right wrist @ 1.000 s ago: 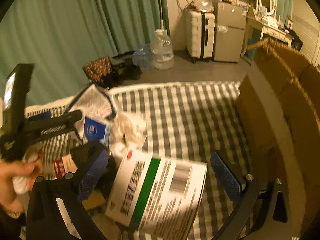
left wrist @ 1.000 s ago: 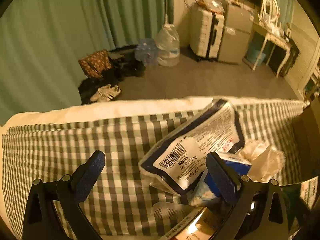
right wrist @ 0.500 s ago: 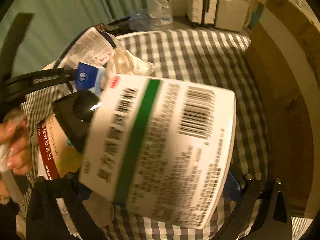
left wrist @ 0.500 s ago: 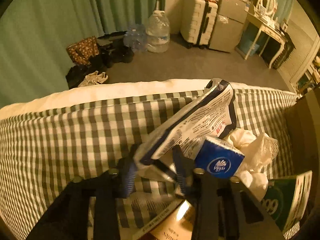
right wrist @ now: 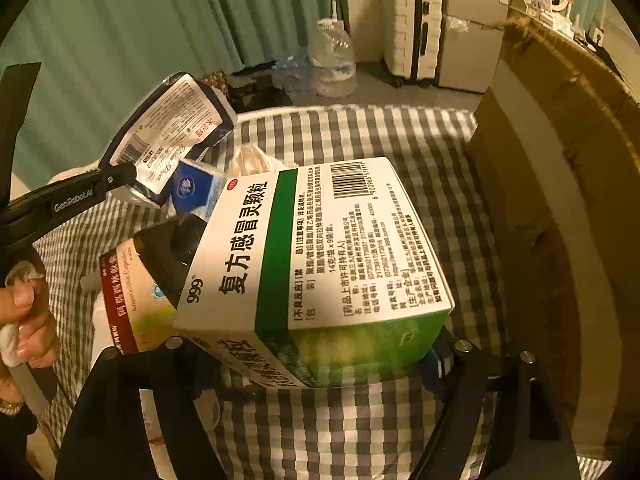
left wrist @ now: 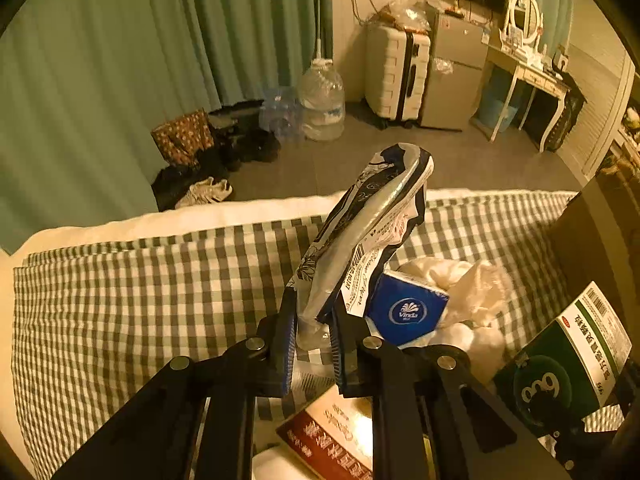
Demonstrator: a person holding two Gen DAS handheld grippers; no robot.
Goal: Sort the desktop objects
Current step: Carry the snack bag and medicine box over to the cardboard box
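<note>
My left gripper (left wrist: 314, 330) is shut on a blue and white foil pouch (left wrist: 362, 236) and holds it upright above the checked cloth (left wrist: 140, 300). The pouch also shows in the right wrist view (right wrist: 168, 140). My right gripper (right wrist: 320, 356) is shut on a white and green medicine box (right wrist: 316, 256), lifted off the cloth; it shows in the left wrist view (left wrist: 568, 360) at the right. A blue tissue pack (left wrist: 406, 308), crumpled white plastic (left wrist: 468, 284) and a red and white box (left wrist: 336, 428) lie below.
A cardboard box (right wrist: 560, 184) stands at the right edge of the checked cloth (right wrist: 400, 128). Beyond the table's far edge are a water jug (left wrist: 322, 104), a suitcase (left wrist: 396, 76) and shoes on the floor.
My left gripper closed on the foil pouch and lifted it upright. My right gripper closed on the medicine box and raised it off the cloth.
</note>
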